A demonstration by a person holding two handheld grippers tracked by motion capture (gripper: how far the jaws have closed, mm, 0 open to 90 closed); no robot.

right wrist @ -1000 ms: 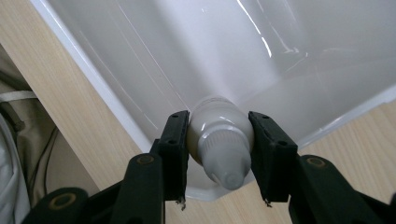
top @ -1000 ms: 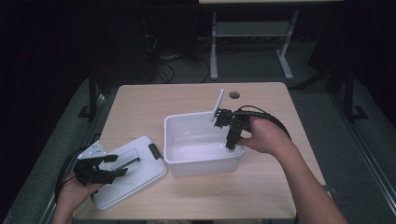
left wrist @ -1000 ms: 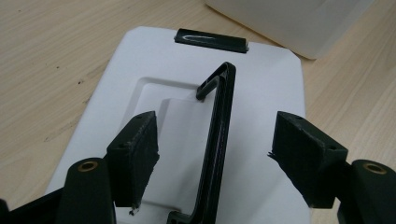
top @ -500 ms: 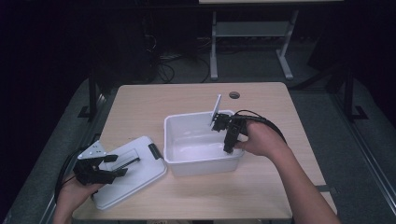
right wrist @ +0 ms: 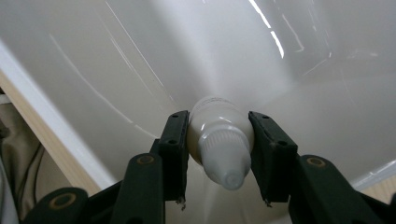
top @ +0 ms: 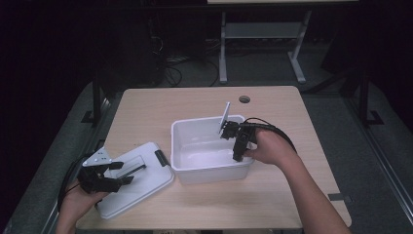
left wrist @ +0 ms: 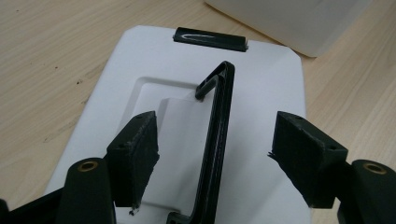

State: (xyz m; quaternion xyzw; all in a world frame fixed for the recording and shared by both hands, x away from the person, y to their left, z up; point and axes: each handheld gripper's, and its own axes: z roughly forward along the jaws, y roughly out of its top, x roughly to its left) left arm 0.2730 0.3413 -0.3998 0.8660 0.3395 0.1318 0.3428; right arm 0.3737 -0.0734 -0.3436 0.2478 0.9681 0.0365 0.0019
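Observation:
A white plastic bin (top: pixel 209 169) stands in the middle of the table. My right gripper (top: pixel 237 155) reaches down into it from its right side. In the right gripper view that gripper (right wrist: pixel 218 122) is shut on a small white bottle (right wrist: pixel 220 149) with a ribbed cap, held over the bin's inner wall (right wrist: pixel 140 51). The bin's white lid (top: pixel 146 181) lies flat at the front left. Low over the lid, my left gripper (left wrist: pixel 215 135) stands open. The lid's raised black handle (left wrist: pixel 220 107) sits between the jaws without touching either pad.
A black latch (left wrist: pixel 210 39) edges the far end of the lid, with a corner of the bin (left wrist: pixel 289 18) beyond it. A cable hole (top: pixel 244 99) lies near the table's far edge. Metal stand legs (top: pixel 224 58) stand on the dark floor behind.
My right gripper has sunk lower into the bin with the bottle still in it. The left gripper and the lid have stayed put.

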